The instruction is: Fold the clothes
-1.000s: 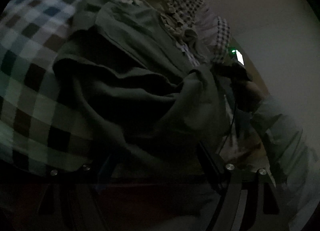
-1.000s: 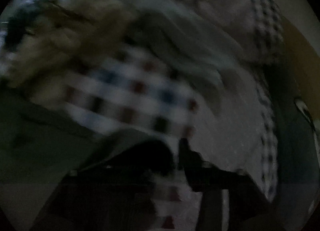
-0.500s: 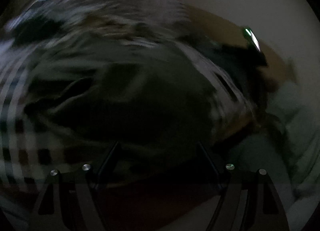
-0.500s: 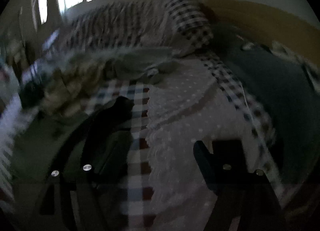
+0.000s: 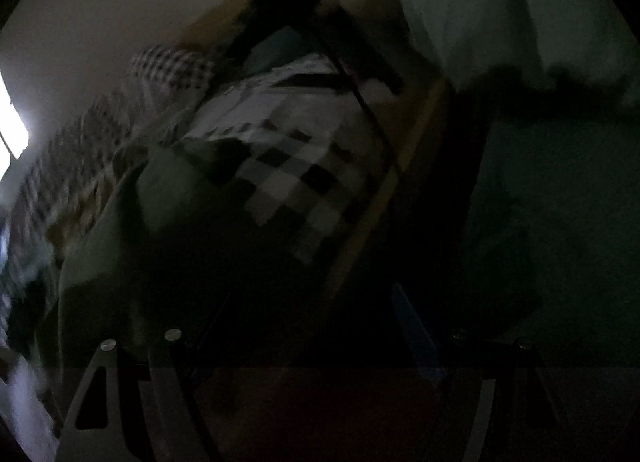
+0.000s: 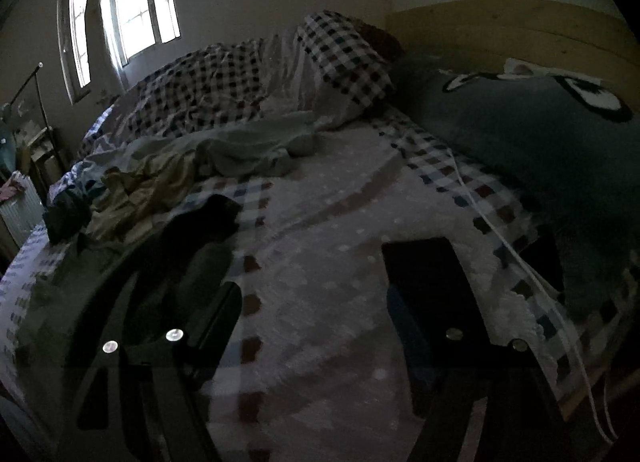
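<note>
dark garment point(image 6: 132, 274) on checked bedsheet point(image 6: 500, 218)

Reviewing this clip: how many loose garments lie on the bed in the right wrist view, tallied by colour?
Pale green garment: 1
Tan garment: 1
Dark olive garment: 1
Dark bundle at the bed's edge: 1, kind unclear
Total: 4
</note>
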`<state>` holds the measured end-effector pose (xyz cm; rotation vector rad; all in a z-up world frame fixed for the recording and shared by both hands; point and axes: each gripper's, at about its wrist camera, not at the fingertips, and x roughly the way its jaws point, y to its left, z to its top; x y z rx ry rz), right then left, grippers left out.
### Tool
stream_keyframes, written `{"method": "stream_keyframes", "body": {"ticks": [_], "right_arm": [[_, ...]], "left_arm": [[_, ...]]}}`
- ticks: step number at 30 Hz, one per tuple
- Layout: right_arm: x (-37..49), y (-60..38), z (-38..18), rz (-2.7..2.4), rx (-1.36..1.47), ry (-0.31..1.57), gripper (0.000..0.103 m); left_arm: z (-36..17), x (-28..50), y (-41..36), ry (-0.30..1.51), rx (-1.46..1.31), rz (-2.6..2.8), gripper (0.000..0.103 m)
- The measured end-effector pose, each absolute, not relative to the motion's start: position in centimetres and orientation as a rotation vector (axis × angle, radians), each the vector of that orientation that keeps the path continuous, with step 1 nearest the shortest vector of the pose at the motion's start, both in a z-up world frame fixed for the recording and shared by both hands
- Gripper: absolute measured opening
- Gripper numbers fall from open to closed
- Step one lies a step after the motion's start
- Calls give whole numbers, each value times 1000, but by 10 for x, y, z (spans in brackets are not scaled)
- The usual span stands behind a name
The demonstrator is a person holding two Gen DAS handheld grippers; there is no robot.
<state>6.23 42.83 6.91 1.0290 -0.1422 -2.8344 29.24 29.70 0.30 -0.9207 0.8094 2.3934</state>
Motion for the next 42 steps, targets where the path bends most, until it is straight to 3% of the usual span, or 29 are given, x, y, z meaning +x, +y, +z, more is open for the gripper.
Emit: {"method": "stream_keyframes", "body": {"ticks": [6, 19, 20, 23, 24, 29, 42], "right_arm": [[66, 446, 62, -2837, 1036, -156, 79], [65, 452, 63, -2813, 1025, -188, 79], [65, 451, 63, -2813, 1026, -187, 79], [64, 451, 62, -2812, 1031, -187, 79], [64, 451, 62, -2812, 1033, -186, 79], [63, 448, 62, -2807, 1028, -186, 79], [47, 423, 71, -2664, 936, -255, 79]], "left_arm": [[-29, 270, 317, 1012, -919, 2432, 53], [-53, 245, 324, 1155, -912, 2446, 45], [-54, 243, 324, 1162, -909, 2446, 26], [-55, 239, 323, 1178, -901, 2448, 11], [-51, 239, 321, 1164, -904, 2450, 7], [-16, 242, 307, 997, -902, 2462, 6], [166, 271, 192, 277, -791, 2695, 5]]}}
